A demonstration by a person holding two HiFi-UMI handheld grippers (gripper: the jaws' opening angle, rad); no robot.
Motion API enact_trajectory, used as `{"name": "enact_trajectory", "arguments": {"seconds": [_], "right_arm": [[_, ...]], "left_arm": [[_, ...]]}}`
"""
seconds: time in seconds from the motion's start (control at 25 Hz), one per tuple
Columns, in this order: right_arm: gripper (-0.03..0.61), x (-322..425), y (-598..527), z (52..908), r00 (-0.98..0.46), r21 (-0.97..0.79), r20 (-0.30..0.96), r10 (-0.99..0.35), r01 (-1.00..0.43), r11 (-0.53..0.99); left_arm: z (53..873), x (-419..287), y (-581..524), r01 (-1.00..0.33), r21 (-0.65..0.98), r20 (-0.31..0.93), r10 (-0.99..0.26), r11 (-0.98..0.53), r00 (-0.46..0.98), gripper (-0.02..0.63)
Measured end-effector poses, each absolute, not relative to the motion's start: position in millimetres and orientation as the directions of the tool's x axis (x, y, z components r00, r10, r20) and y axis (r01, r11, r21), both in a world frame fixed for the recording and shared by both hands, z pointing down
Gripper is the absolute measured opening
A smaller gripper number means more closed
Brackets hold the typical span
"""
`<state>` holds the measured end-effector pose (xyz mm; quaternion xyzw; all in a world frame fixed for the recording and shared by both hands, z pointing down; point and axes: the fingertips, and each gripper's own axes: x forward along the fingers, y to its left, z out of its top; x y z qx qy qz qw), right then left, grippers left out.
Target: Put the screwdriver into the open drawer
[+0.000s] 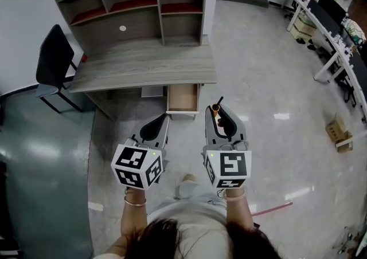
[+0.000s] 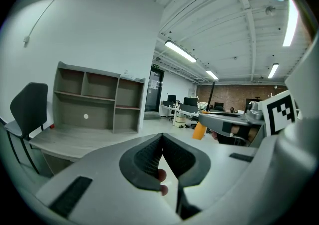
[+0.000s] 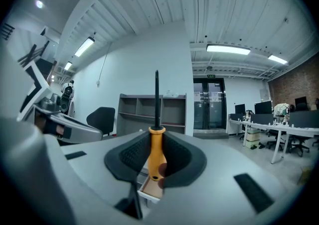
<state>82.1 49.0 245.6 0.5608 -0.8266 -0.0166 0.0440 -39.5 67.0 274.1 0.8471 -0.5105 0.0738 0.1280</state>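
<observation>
Head view: left gripper (image 1: 160, 121) & right gripper (image 1: 222, 116) hover just before the desk's (image 1: 143, 66) open drawer (image 1: 183, 98); left gripper view: jaws pressed together, nothing between; right gripper view: jaws clamp the screwdriver's (image 1: 215, 109) orange handle, shaft up.

screwdriver (image 3: 156, 152): orange handle, black shaft. handle clamped between the jaws of the right hand-held gripper (image 1: 220, 113), shaft upright, tip up. drawer (image 1: 183, 98): pulled open from under the tabletop (image 1: 143, 66), light wood inside, near the screwdriver, not touching it.
</observation>
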Motion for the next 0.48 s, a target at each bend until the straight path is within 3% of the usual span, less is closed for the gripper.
{"name": "enact_trajectory", "arguments": {"seconds": [0.48], "right_arm": [[0.087, 104.3, -0.9, 254.0, -0.424, 0.098, 0.048, -0.904, -0.899, 0.427]], "left_arm": [[282.0, -19.3, 25.5, -0.913, 0.129, 0.263, -0.875, -0.387, 0.407, 0.017]]}}
